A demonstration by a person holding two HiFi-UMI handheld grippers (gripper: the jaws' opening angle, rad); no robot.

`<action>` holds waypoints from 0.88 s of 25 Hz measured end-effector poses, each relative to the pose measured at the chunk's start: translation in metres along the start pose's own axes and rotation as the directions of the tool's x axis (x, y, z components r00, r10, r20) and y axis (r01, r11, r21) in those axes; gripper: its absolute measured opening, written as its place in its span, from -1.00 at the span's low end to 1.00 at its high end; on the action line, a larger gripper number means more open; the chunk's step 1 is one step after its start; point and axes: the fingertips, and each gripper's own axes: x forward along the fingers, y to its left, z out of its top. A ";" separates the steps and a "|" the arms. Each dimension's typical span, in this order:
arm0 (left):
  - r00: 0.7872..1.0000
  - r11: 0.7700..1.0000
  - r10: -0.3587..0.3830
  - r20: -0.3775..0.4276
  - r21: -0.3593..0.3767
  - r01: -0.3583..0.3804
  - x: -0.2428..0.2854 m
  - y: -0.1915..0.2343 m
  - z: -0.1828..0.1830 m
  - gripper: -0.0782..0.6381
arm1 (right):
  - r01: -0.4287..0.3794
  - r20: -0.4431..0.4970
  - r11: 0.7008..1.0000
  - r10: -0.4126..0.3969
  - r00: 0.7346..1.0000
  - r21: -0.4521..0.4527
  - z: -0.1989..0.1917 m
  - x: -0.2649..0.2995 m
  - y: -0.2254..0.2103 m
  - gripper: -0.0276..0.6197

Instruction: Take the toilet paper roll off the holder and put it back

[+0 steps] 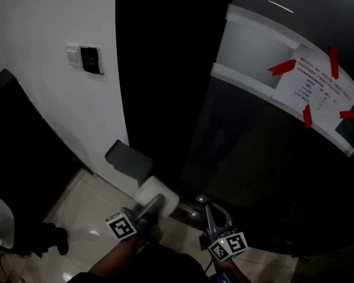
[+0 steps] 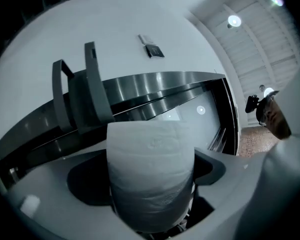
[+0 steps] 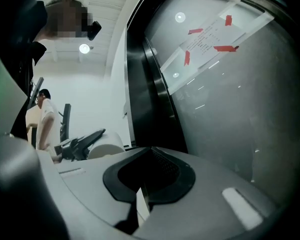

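Left claw [image 1: 156, 204] tight around toilet paper roll [image 2: 150, 174], right claw [image 1: 208, 207] together; white wall [image 1: 44, 108], tiled floor [image 1: 87, 216].

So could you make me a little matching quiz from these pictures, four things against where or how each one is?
1 toilet paper roll
2 right gripper
3 notice
4 holder

a held on by red tape
b grey, on the wall
c jaws together, empty
d clamped by the left gripper

Pairs: 1-d, 2-c, 3-a, 4-b
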 end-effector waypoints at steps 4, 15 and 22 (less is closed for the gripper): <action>0.999 0.978 0.040 0.033 -0.205 -0.032 0.000 0.033 -0.015 0.49 | -0.008 -0.007 1.000 0.008 1.000 -0.006 0.001 0.002 -0.001 -0.88; 0.994 0.939 0.100 0.043 -0.334 -0.080 0.002 0.099 -0.024 0.49 | -0.019 -0.013 1.000 0.019 1.000 0.009 -0.001 0.012 -0.011 -0.87; 0.993 0.941 0.092 0.076 -0.331 -0.062 0.007 0.108 -0.009 0.49 | -0.020 -0.007 1.000 0.020 1.000 0.010 0.002 0.021 -0.020 -0.88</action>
